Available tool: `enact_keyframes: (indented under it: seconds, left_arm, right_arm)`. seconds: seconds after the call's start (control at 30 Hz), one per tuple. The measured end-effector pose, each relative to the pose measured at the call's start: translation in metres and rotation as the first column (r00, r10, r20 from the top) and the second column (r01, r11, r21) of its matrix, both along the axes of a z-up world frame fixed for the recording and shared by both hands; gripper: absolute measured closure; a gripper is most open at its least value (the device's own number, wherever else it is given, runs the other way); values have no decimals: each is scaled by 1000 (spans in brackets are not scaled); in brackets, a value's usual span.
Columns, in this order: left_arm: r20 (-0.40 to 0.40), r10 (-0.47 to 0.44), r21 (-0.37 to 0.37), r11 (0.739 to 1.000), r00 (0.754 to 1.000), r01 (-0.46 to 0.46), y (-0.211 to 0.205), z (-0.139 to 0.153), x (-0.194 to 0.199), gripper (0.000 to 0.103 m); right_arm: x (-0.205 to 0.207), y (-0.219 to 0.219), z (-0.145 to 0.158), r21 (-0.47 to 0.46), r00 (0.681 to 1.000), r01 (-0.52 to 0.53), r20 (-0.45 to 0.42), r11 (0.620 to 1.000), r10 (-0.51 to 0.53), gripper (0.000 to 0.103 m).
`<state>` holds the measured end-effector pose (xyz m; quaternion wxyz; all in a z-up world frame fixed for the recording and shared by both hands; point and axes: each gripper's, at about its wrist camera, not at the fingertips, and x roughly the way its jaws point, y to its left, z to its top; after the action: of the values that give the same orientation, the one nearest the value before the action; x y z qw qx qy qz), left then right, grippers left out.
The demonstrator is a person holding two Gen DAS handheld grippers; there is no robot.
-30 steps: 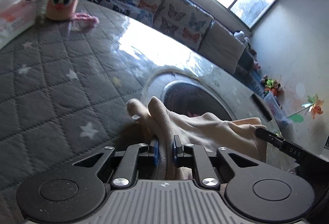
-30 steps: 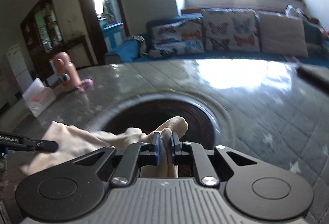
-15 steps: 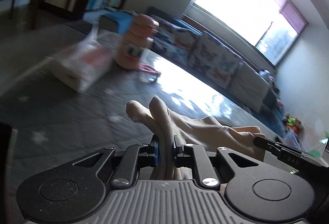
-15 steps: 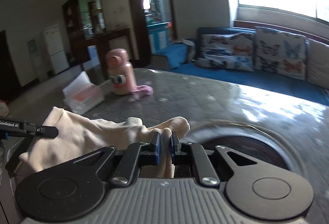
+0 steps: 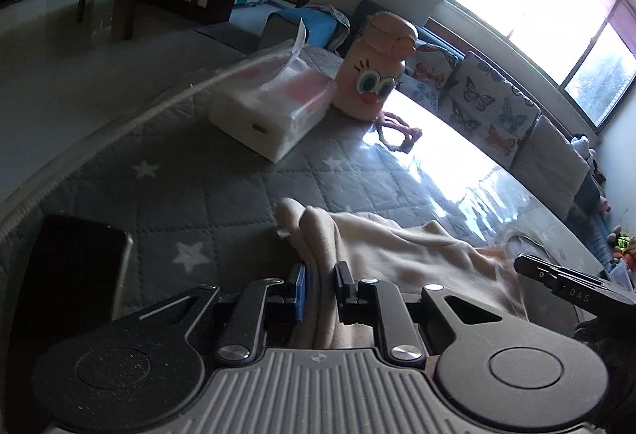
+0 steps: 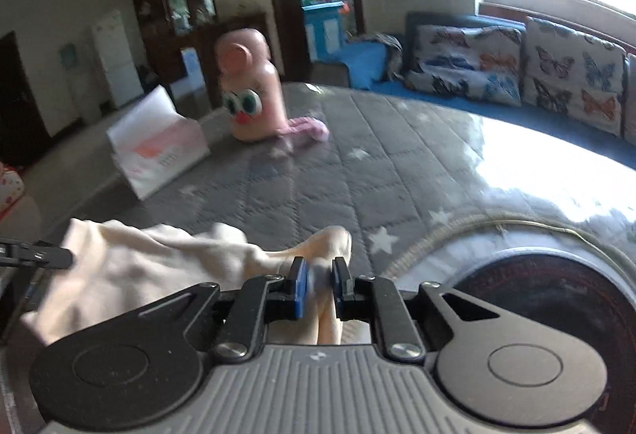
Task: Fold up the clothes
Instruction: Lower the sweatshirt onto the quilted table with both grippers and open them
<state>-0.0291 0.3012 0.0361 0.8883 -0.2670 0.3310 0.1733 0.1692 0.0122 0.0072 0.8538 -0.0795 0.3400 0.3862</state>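
Both tools pinch the cream garment [image 5: 397,247]: left tool [image 5: 320,285] jaws opening, right tool [image 6: 318,285] clenched.

Garment [image 5: 397,251] on quilted mat [image 5: 222,191] — tissue box [image 5: 274,115] left of bottle [image 5: 371,76].

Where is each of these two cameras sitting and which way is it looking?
Left wrist: on the left gripper, looking along its opening jaws, cream garment between them, toward tissue box and window; right gripper's tip shows.
Right wrist: on the right gripper, jaws pinching the garment, facing the doorway and sofa; left gripper's tip shows.
Shared: garment, pink cartoon-eyed bottle, tissue box, quilted star-patterned table cover.
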Motion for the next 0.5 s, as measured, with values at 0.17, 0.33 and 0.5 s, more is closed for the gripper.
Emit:
enact_keyframes:
  seconds: [0.17,0.33,0.5]
  left_arm:
    - [37,-33,31,999,999,32,-4,9,8,80]
    - [29,-96,15,995,995,96,-14,2,36,80]
    - [4,-129,2,992,992,129,-18,-10,61,82]
  right_arm:
    - [-2,7,5,-5,999,-42,23,999,43,90]
    - [-4,32,0,18,989,-141,-32,990,141,90]
    - [-9,60,-8,22,976,-211,-50,977,212,90]
